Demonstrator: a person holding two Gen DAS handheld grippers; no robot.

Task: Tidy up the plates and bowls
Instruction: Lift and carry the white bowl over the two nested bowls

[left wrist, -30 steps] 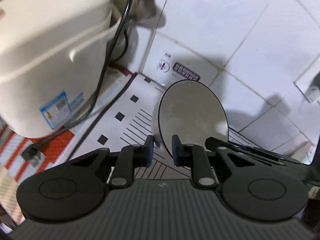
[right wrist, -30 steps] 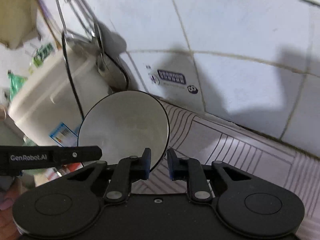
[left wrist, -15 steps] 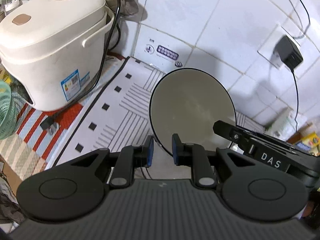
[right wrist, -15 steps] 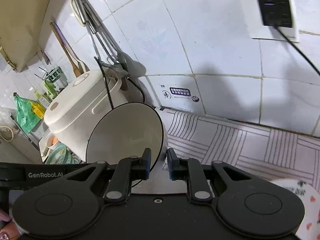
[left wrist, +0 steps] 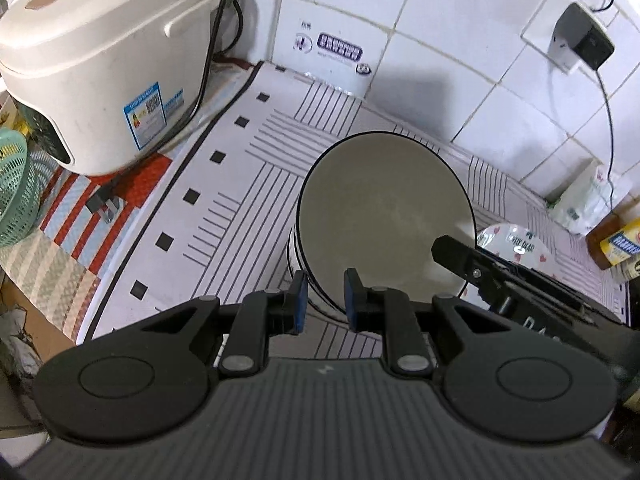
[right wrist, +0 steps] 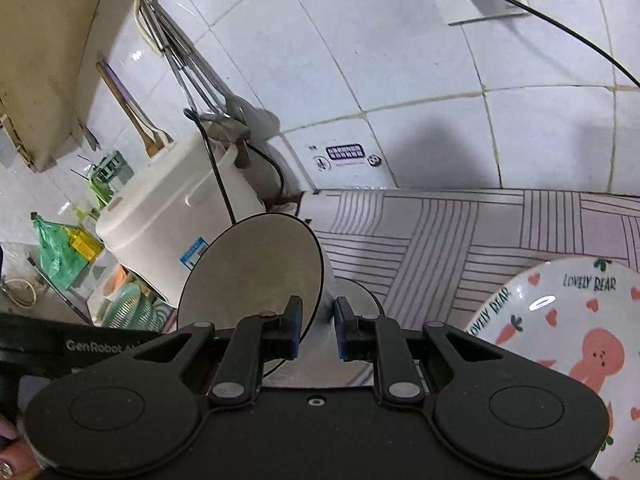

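Note:
A white bowl [left wrist: 384, 216] with a thin black rim hangs tilted on its side over the striped mat [left wrist: 260, 160]. My left gripper [left wrist: 325, 305] is shut on its lower rim. In the left wrist view a black finger [left wrist: 460, 252] of the right gripper clamps the bowl's right edge. In the right wrist view the same bowl [right wrist: 256, 276] sits with its rim between the blue pads of my right gripper [right wrist: 316, 330], which is shut on it. A white "Lovely Bear" plate [right wrist: 560, 320] with a pink bear print lies on the mat to the right.
A cream rice cooker [left wrist: 100, 68] with a black cord stands at the left against the tiled wall. A green basket [left wrist: 12, 188] sits beyond it. Bottles [left wrist: 616, 244] and a plugged-in charger [left wrist: 580, 40] are at the right. Utensils [right wrist: 180, 60] hang on the wall.
Both grippers have carried the bowl back from the wall and to the right, away from the rice cooker. The bear plate has come into view at the right.

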